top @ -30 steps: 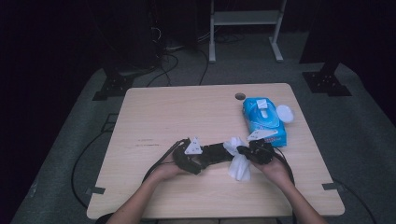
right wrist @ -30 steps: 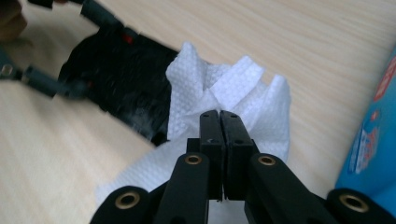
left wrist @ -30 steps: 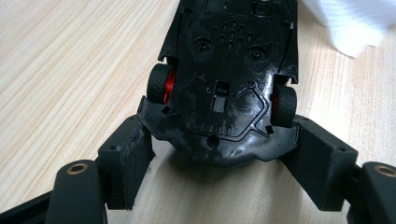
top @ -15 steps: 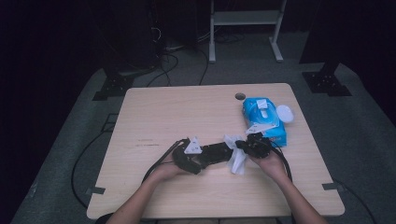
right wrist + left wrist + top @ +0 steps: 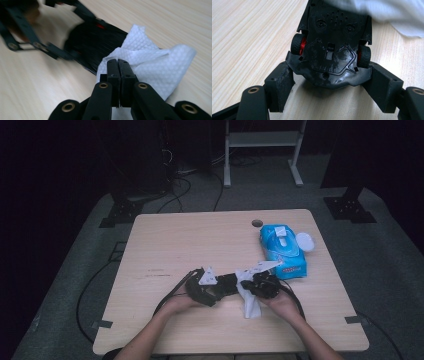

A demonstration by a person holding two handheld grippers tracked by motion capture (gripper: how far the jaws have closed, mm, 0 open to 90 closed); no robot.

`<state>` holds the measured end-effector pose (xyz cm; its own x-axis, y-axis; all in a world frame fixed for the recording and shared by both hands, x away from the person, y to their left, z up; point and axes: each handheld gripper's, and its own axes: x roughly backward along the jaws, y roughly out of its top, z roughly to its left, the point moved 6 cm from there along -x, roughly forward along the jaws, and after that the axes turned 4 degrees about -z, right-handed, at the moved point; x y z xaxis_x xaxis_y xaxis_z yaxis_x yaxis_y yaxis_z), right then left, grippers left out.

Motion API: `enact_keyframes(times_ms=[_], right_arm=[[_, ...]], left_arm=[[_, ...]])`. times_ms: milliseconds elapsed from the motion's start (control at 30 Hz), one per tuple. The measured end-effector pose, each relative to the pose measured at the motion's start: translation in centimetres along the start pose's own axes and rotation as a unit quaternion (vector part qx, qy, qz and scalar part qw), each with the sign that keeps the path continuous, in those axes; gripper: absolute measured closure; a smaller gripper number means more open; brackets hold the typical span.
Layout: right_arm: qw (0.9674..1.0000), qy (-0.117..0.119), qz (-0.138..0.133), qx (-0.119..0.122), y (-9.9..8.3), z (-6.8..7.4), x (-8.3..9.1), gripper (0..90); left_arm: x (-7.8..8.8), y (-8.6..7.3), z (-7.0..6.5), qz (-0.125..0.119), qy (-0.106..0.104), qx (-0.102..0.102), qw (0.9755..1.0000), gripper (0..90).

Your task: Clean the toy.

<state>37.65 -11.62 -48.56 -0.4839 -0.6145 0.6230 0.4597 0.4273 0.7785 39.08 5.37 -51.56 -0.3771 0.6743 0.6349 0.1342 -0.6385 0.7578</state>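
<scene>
A black toy car [image 5: 329,50] lies belly-up between my left gripper's [image 5: 329,85] jaws, its red-hubbed wheels showing. The jaws press on both sides of the car's near end, so the gripper is shut on it. In the high view the left gripper [image 5: 210,287] holds the car just above the table's front middle. My right gripper [image 5: 117,65] is shut on a white wipe [image 5: 155,65], which lies against the blurred black car [image 5: 95,47]. From above, the right gripper [image 5: 261,285] sits at the car's right end with the wipe [image 5: 250,304] hanging below it.
A blue wipe pack [image 5: 282,247] with its white lid [image 5: 304,241] flipped open lies at the table's right side, just behind the right hand. The wooden table [image 5: 190,240] has a small round hole [image 5: 257,223] near its far edge. Cables trail off the front-left edge.
The right gripper has slid a little to the left with the wipe, along the car. The left gripper and the car have stayed put.
</scene>
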Motion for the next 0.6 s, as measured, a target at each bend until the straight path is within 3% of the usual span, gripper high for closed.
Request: enact_keyframes(times_ms=[233, 433, 467, 500, 533, 600], right_arm=[[0.9977, 0.066, -0.007, 0.011, 2.1, 4.0, -3.8, 88.2], [0.9967, 0.078, -0.010, -0.016, 3.1, 4.0, -4.9, 88.2], [0.9963, 0.084, -0.009, -0.018, 3.1, 4.1, -4.9, 88.2], [0.9940, 0.107, -0.005, -0.022, 2.9, 4.3, -4.9, 88.2], [0.9925, 0.121, 0.003, -0.019, 2.7, 4.7, -4.9, 88.2], [0.9935, 0.114, 0.002, -0.006, 2.6, 4.7, -4.8, 88.2]], left_arm=[[0.0, 0.0, -0.1, 0.001, -0.001, 0.001, 1.0000, 26.3], [0.1, 0.0, 0.0, -0.002, -0.003, 0.003, 1.0000, 26.3], [0.1, 0.0, 0.0, -0.002, -0.003, 0.003, 1.0000, 26.3], [0.1, 0.0, 0.0, -0.002, -0.003, 0.002, 1.0000, 26.3], [0.0, 0.0, -0.1, -0.001, -0.002, 0.000, 1.0000, 26.3], [0.0, 0.1, -0.1, -0.001, -0.004, 0.002, 1.0000, 26.3]])
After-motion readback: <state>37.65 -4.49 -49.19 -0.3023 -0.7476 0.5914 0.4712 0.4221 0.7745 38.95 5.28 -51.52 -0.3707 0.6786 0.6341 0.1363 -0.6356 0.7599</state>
